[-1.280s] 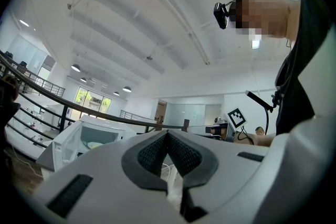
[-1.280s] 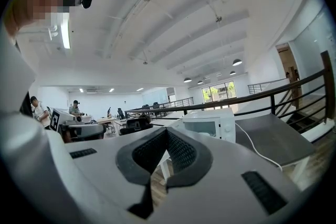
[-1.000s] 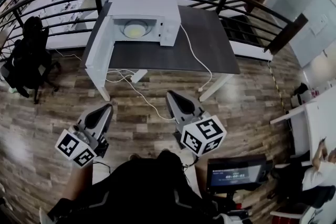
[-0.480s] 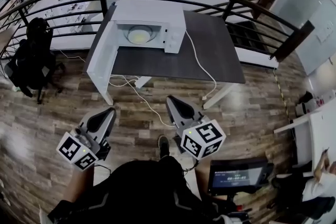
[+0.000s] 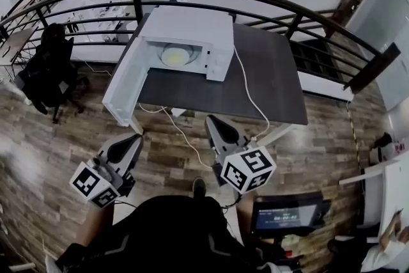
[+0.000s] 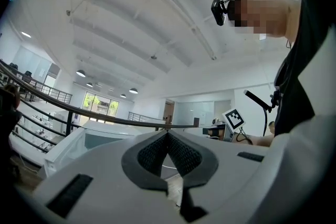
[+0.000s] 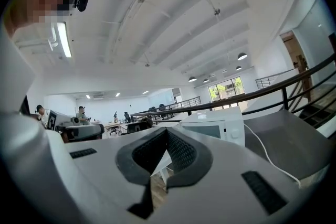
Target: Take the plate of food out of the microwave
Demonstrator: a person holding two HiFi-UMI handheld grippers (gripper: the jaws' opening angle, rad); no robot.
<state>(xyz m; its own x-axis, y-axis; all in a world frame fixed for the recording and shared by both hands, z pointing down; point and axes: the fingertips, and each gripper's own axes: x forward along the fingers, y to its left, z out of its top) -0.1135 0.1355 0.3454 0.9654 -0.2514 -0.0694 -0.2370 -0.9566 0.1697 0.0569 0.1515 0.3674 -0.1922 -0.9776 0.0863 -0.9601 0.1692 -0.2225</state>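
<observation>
The plate of food point(image 5: 177, 55) sat inside the microwave point(image 5: 192, 25), whose door point(image 5: 124, 83) stood swung out at its left, reaching past the table point(image 5: 275, 83) front edge. Both grippers hung well short of the microwave, over open wooden floor point(image 5: 307, 150). The left gripper point(image 5: 132, 139) and the right gripper point(image 5: 213, 119) each had jaws closed tip to tip on nothing. A white cable point(image 5: 249, 96) ran from the microwave's right side over the table edge.

The right gripper point(image 7: 167, 130) has its jaws pressed together with nothing between them. Just beyond the tips and slightly right stands a white microwave point(image 7: 216, 127) on a dark table point(image 7: 286, 136). A white cord point(image 7: 262, 152) trails across the table, and a dark railing point(image 7: 273, 89) runs behind it.
</observation>
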